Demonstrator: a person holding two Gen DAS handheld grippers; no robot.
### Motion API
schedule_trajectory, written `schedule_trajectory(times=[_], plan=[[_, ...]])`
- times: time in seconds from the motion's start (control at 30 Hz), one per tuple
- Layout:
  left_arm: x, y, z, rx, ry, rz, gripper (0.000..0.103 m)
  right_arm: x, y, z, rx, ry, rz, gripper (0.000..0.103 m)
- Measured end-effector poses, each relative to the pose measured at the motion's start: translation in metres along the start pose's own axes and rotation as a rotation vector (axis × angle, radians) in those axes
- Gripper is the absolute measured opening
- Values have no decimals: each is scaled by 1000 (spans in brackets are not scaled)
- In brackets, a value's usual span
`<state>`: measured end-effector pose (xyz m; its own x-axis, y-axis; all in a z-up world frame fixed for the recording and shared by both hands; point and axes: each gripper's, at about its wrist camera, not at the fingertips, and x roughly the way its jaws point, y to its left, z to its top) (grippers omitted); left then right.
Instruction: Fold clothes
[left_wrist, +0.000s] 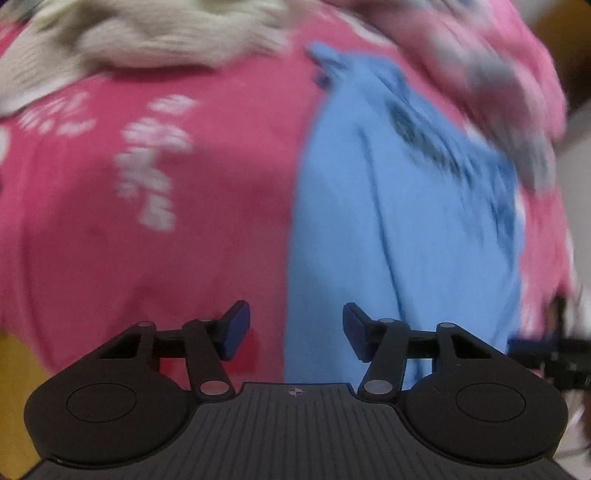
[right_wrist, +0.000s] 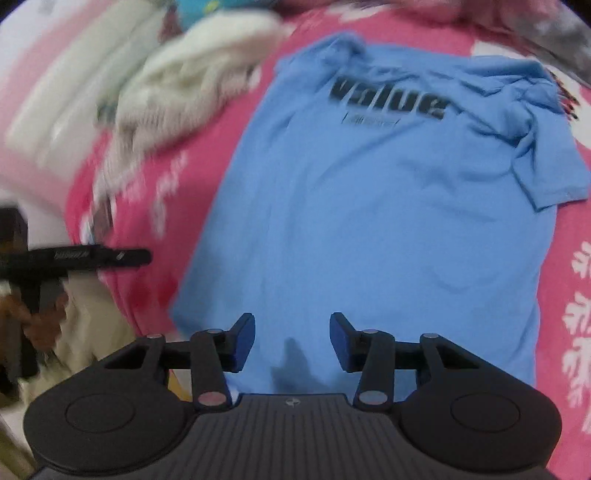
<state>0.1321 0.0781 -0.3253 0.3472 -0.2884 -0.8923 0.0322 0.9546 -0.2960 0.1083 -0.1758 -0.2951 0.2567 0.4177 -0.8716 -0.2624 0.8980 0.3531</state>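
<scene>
A light blue T-shirt (right_wrist: 369, 206) with black "value" lettering lies spread flat on a pink bedspread (right_wrist: 569, 236), collar far, hem near. My right gripper (right_wrist: 292, 338) hovers open over the hem with nothing between its fingers. In the left wrist view the same blue T-shirt (left_wrist: 391, 229) runs down the right half, blurred. My left gripper (left_wrist: 296, 330) is open and empty, over the shirt's left edge where it meets the pink bedspread (left_wrist: 147, 258). The left gripper (right_wrist: 146, 255) also shows from the side at the left of the right wrist view, with a hand (right_wrist: 35, 325) below it.
A cream knitted garment (left_wrist: 155, 40) lies bunched on the bedspread beyond the shirt, also seen as the cream knit (right_wrist: 192, 70) at upper left. The bedspread has a white flower print (left_wrist: 151, 162). A grey-patterned pink cloth (left_wrist: 491, 77) lies at the far right.
</scene>
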Motion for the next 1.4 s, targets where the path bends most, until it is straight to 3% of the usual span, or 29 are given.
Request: schedule_trajectory(times=[0.17, 0.2, 0.27, 0.33, 0.5, 0.67, 0.9, 1.07, 1.23, 1.4], plan=[[15, -58, -30, 403, -27, -35, 55, 35, 62, -26, -487, 22, -88, 44], [17, -66, -34, 474, -32, -45, 55, 35, 59, -26, -480, 14, -91, 42], [24, -83, -42, 616, -28, -71, 55, 29, 40, -22, -366, -15, -92, 18], [33, -92, -48, 704, -9, -92, 55, 23, 21, -18, -251, -44, -93, 7], [54, -102, -54, 849, 15, -113, 55, 7, -26, -8, 35, -114, -94, 3], [61, -101, -52, 898, 31, -81, 42, -9, -73, 2, 321, -182, -93, 3], [67, -94, -37, 856, 46, -64, 30, -16, -75, -16, 416, -207, 16, 3], [68, -89, -38, 846, 29, -21, 1, -6, -68, -10, 364, -197, 42, 3], [50, -83, -36, 794, 6, -55, 0, -3, -66, -8, 275, -166, -11, 3], [36, -76, -39, 706, 38, -88, 0, -5, -70, -11, 185, -126, -116, 3]])
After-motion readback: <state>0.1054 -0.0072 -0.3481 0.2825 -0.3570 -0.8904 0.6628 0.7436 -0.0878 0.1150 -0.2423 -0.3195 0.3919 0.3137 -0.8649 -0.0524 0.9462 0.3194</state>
